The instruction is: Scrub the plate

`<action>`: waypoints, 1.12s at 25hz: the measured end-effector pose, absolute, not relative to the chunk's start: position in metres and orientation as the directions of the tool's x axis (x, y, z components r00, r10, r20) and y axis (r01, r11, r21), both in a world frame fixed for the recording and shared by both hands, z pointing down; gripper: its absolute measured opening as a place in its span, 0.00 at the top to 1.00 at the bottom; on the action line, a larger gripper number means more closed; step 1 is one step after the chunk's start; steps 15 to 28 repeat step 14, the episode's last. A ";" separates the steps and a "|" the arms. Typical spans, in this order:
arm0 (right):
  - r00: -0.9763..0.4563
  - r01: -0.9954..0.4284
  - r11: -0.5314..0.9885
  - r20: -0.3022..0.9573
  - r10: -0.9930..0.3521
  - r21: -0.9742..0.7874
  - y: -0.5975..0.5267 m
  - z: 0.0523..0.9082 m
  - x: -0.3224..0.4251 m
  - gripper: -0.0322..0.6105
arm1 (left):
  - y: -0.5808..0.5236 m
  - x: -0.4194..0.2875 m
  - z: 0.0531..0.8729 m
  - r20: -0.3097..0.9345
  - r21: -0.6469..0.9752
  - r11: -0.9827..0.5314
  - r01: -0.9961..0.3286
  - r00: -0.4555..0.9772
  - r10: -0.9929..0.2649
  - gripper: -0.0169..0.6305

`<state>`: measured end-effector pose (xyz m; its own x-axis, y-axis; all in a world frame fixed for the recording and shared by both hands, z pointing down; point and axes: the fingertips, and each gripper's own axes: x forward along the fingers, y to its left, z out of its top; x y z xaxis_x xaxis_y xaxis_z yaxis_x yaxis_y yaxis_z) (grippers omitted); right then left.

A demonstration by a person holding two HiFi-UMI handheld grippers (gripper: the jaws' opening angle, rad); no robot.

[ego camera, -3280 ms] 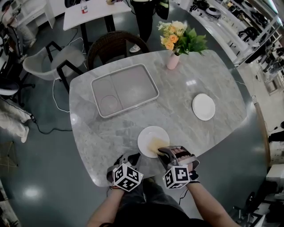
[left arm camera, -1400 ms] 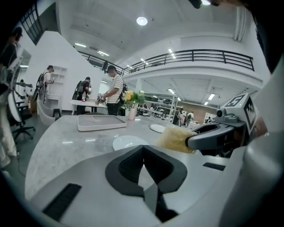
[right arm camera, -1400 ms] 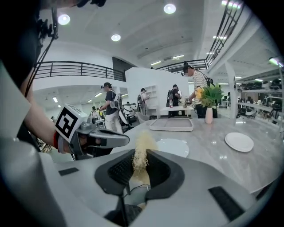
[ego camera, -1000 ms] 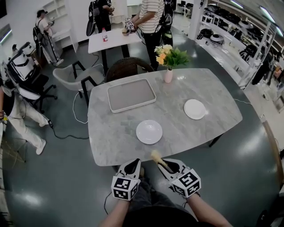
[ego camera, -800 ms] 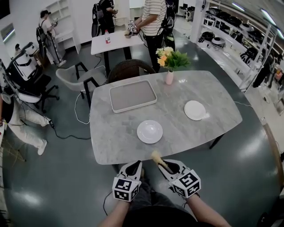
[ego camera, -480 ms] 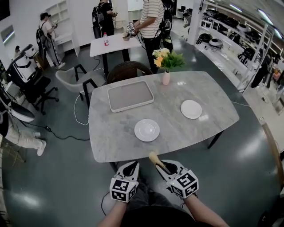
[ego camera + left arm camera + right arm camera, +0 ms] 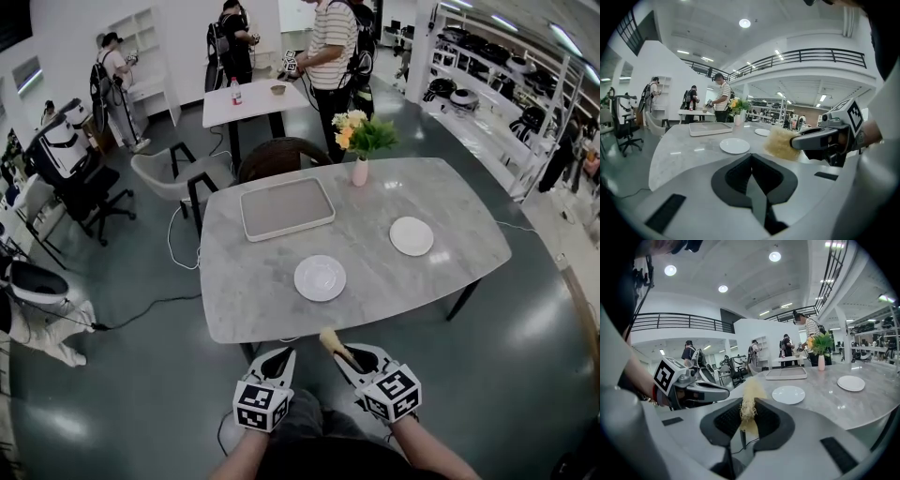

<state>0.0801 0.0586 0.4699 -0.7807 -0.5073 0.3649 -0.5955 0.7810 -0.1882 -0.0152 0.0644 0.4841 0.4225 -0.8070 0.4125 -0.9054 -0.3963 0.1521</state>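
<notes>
Yellow scrubber pinched in right gripper fingers; left gripper fingers together, empty. Both short of table; best to reach nearer plate, press flat, small circles

The grey left tool and right tool carry black-and-white marker cubes.

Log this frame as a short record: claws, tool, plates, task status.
left claw: shut, empty, short of the table
right claw: shut on the yellow scrubber, short of the table
near plate: on the table, nothing touching it
far plate: farther right
tray: beyond the near plate
flower vase: near the far edge
scrubbing: not under way
</notes>
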 end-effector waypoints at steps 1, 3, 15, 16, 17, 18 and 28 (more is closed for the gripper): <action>-0.781 -0.596 0.781 0.364 -0.508 -0.186 0.059 0.469 0.080 0.84 | 0.065 -0.015 0.484 0.413 0.153 -0.397 -0.905 0.423 -0.806 0.95; -0.779 -0.597 0.781 0.366 -0.510 -0.184 0.059 0.469 0.080 0.84 | 0.067 -0.013 0.485 0.414 0.157 -0.402 -0.902 0.429 -0.803 0.95; -0.770 -0.611 0.767 0.372 -0.518 -0.196 0.068 0.474 0.088 0.84 | 0.074 -0.003 0.485 0.408 0.165 -0.420 -0.892 0.449 -0.795 0.95; -0.770 -0.611 0.767 0.372 -0.518 -0.196 0.068 0.474 0.088 0.84 | 0.074 -0.003 0.485 0.408 0.165 -0.420 -0.892 0.449 -0.795 0.95; -0.770 -0.611 0.767 0.372 -0.518 -0.196 0.068 0.474 0.088 0.84 | 0.074 -0.003 0.485 0.408 0.165 -0.420 -0.892 0.449 -0.795 0.95; -0.770 -0.611 0.767 0.372 -0.518 -0.196 0.068 0.474 0.088 0.84 | 0.074 -0.003 0.485 0.408 0.165 -0.420 -0.892 0.449 -0.795 0.95; -0.770 -0.611 0.767 0.372 -0.518 -0.196 0.068 0.474 0.088 0.84 | 0.074 -0.003 0.485 0.408 0.165 -0.420 -0.892 0.449 -0.795 0.95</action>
